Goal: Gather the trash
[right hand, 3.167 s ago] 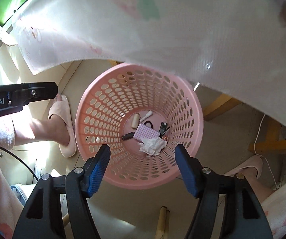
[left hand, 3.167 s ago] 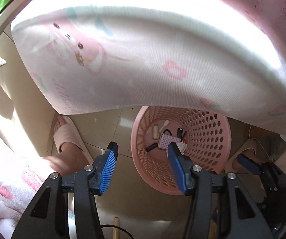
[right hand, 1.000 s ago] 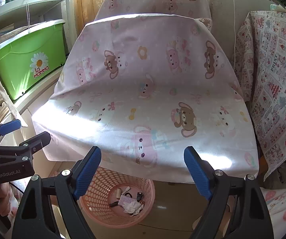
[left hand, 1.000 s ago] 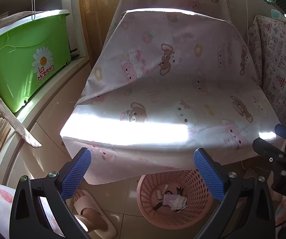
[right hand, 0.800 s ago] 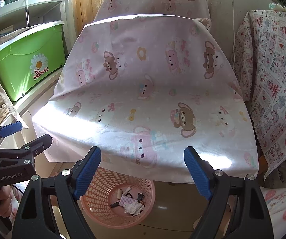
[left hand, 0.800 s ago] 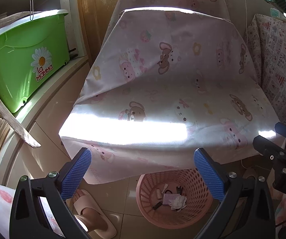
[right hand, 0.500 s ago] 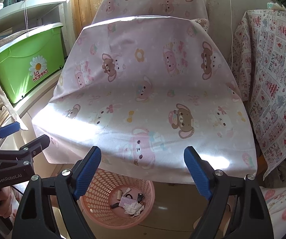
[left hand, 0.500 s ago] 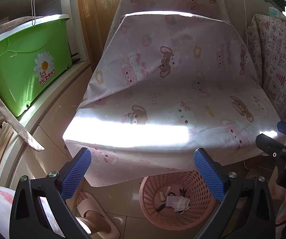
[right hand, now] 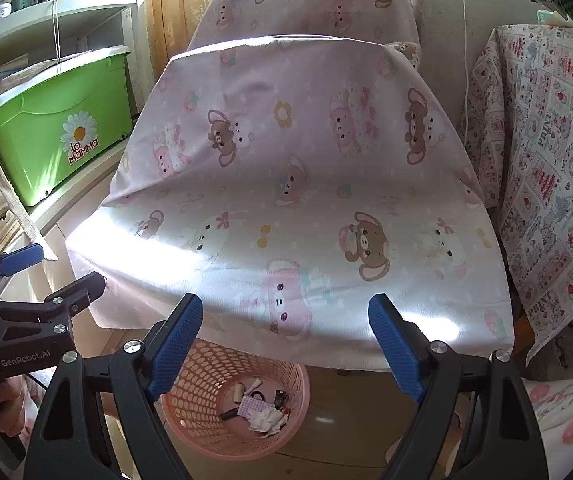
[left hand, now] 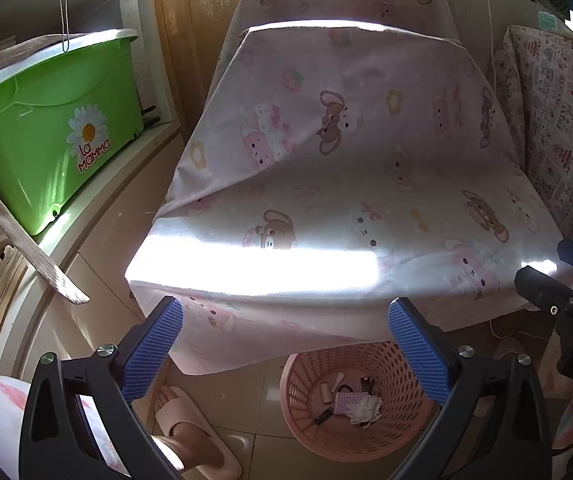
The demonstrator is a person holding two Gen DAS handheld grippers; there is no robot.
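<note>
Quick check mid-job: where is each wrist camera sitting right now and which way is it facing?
Left wrist: behind the open left gripper, facing the cloth-covered table; slippered foot below.
Right wrist: behind the open right gripper, same way; left hand at the edge.
Shared: pink basket, green bin.

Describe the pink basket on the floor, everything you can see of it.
The pink basket is a round plastic bin, its walls pierced all over with oval holes. It stands upright on the tiled floor, its far rim hidden under the overhanging edge of the cartoon-print cloth. On its bottom lie a crumpled white tissue, a small checked pink piece, a pale spool-like item and several small dark bits. Neither gripper touches it.
</note>
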